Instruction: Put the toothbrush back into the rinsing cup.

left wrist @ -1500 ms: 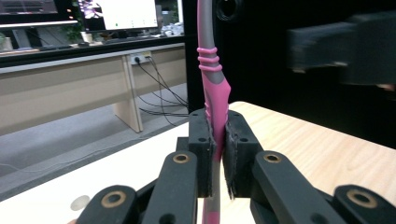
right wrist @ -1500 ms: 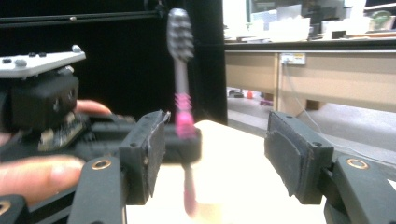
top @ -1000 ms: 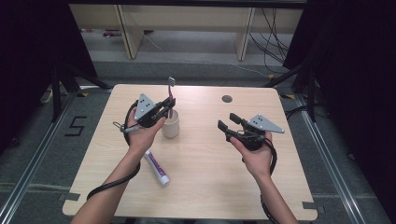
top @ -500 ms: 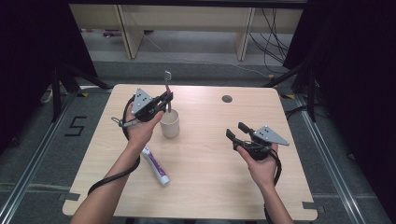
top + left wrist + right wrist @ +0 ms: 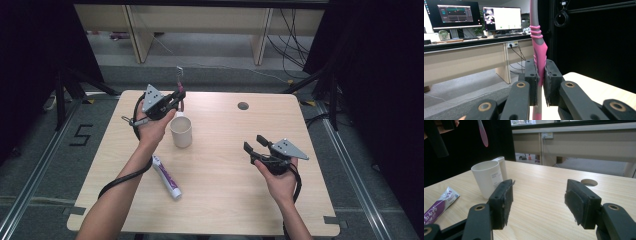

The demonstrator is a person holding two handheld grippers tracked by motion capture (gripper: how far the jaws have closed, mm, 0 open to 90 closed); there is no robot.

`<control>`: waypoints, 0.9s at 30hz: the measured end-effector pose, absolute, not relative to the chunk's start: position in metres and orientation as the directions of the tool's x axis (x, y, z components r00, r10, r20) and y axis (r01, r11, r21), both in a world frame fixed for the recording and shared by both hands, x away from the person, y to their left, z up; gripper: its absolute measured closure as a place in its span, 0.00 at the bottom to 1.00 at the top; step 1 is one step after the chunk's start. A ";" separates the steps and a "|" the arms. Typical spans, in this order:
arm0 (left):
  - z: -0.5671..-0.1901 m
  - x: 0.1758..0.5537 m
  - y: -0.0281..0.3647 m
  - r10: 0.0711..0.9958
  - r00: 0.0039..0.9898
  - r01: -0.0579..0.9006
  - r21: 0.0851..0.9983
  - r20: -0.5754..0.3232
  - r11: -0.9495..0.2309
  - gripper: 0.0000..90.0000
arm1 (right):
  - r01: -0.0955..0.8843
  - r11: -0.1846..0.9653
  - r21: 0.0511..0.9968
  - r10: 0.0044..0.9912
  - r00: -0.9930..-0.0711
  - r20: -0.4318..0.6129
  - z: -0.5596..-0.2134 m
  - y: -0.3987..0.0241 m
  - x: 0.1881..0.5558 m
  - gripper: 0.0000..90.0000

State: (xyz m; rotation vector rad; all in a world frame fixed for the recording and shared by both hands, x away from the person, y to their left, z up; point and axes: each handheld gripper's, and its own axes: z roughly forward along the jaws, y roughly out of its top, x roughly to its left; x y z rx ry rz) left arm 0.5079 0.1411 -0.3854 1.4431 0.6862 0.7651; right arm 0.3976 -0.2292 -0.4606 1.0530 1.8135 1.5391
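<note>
We count one pale wooden bench (image 5: pixel 215 200), one white plastic cup with a side handle (image 5: pixel 181 131), one purple-and-white toothpaste tube (image 5: pixel 166 177), one pink-and-grey toothbrush (image 5: pixel 538 50), and two hand-held grippers.

The left hand-held gripper (image 5: pixel 179 95) is clamped on the toothbrush handle and holds it upright in the air above the cup, bristles topmost. The right hand-held gripper (image 5: pixel 254 144) hangs over the bench's right half with its jaws spread wide and nothing between them.

The cup stands upright in the left half of the bench, toward the far edge. The tube lies flat nearer the front edge, apart from the cup. A round cable hole (image 5: pixel 243 106) sits near the far edge. Between the cup and the right hand-held gripper we see bare wood.
</note>
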 end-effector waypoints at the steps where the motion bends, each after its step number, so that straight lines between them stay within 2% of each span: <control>1: -0.386 0.510 0.142 0.802 0.595 -0.041 0.999 0.040 -0.019 0.91 | 0.243 0.003 0.970 0.822 -0.553 0.136 -0.462 -0.227 0.396 0.44; 2: -0.386 0.513 0.142 0.805 0.592 -0.040 0.999 0.040 -0.020 0.91 | 0.243 0.003 0.970 0.822 -0.553 0.136 -0.462 -0.227 0.396 0.44; 3: -0.388 0.517 0.144 0.809 0.587 -0.032 0.999 0.038 -0.023 0.91 | 0.198 0.032 0.980 0.824 -0.560 0.086 -0.462 -0.230 0.399 0.44; 17: -0.406 0.544 0.151 0.831 0.556 0.009 1.000 -0.007 0.003 0.91 | 0.246 -0.001 0.969 0.822 -0.552 0.140 -0.463 -0.229 0.396 0.44; 20: -0.409 0.548 0.152 0.835 0.551 0.016 1.000 -0.005 -0.005 0.91 | 0.245 0.025 0.969 0.830 -0.546 0.116 -0.462 -0.232 0.397 0.44; 27: -0.417 0.555 0.153 0.839 0.543 0.033 0.999 -0.003 -0.018 0.91 | 0.257 0.013 0.966 0.830 -0.542 0.133 -0.463 -0.230 0.396 0.44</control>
